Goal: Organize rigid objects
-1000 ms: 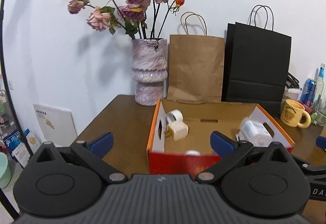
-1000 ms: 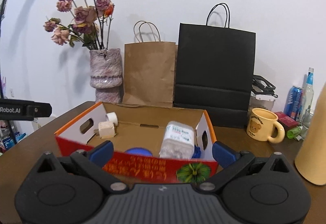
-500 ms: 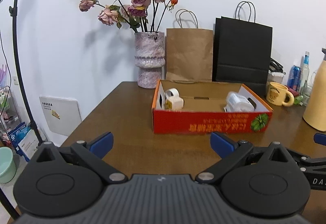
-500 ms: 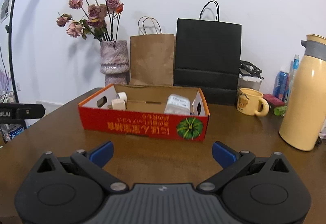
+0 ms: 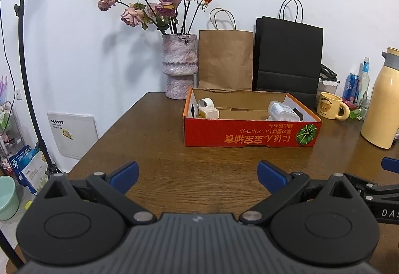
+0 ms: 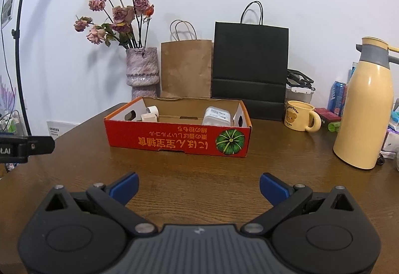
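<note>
A red cardboard box (image 5: 249,134) (image 6: 174,139) with a pumpkin print stands on the brown wooden table (image 5: 174,169) (image 6: 199,169). Inside it at the left lie a white tape roll (image 5: 205,102) (image 6: 152,110) and a cream cube-shaped plug (image 5: 209,113) (image 6: 148,117). At its right end rests a clear plastic container (image 5: 280,110) (image 6: 216,115). My left gripper (image 5: 197,171) is open and empty, well short of the box. My right gripper (image 6: 198,184) is open and empty too, also back from the box.
Behind the box stand a vase of dried roses (image 5: 179,67) (image 6: 142,69), a brown paper bag (image 5: 225,59) (image 6: 185,69) and a black paper bag (image 5: 286,59) (image 6: 249,69). To the right are a yellow bear mug (image 5: 330,105) (image 6: 299,119), a yellow thermos (image 5: 381,99) (image 6: 364,109) and cans.
Both grippers have pulled back and away from the box, which now looks smaller and farther off. Both stay open and empty. The things in the box have not moved.
</note>
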### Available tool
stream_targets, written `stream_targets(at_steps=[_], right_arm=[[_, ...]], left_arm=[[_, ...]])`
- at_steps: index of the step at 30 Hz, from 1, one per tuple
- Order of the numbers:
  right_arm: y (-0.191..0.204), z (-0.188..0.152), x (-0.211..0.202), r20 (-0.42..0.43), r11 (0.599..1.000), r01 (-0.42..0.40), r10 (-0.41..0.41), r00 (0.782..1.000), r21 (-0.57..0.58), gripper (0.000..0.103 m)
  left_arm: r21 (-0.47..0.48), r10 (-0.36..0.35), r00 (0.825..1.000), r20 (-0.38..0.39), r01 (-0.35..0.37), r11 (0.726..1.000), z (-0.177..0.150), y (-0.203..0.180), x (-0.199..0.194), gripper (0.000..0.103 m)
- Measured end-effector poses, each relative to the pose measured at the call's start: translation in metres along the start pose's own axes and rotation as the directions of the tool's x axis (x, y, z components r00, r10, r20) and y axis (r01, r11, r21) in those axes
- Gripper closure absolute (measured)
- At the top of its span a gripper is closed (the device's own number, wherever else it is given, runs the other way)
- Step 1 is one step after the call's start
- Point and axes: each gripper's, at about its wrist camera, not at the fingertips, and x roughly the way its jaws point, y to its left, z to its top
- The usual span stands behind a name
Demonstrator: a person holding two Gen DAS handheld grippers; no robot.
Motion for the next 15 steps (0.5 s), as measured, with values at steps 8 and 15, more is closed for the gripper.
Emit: stream_targets(at_steps=[8,15], right_arm=[[0.0003,0.0010,-0.0050,0.008,1.000,-0.001,0.001,1.000,-0.003,0.000],[0.0010,0.0014,-0.0075,0.011,1.000,-0.001,0.001,1.000,-0.003,0.000]], left_arm=[[-0.001,-0.002,1.000,0.009,0.002,1.000,0.0005,0.0017,-0.0044,0.000],[-0.001,-0.003,1.000,0.009,0.003,1.000,0.0003,0.0024,-0.0047,0.000]])
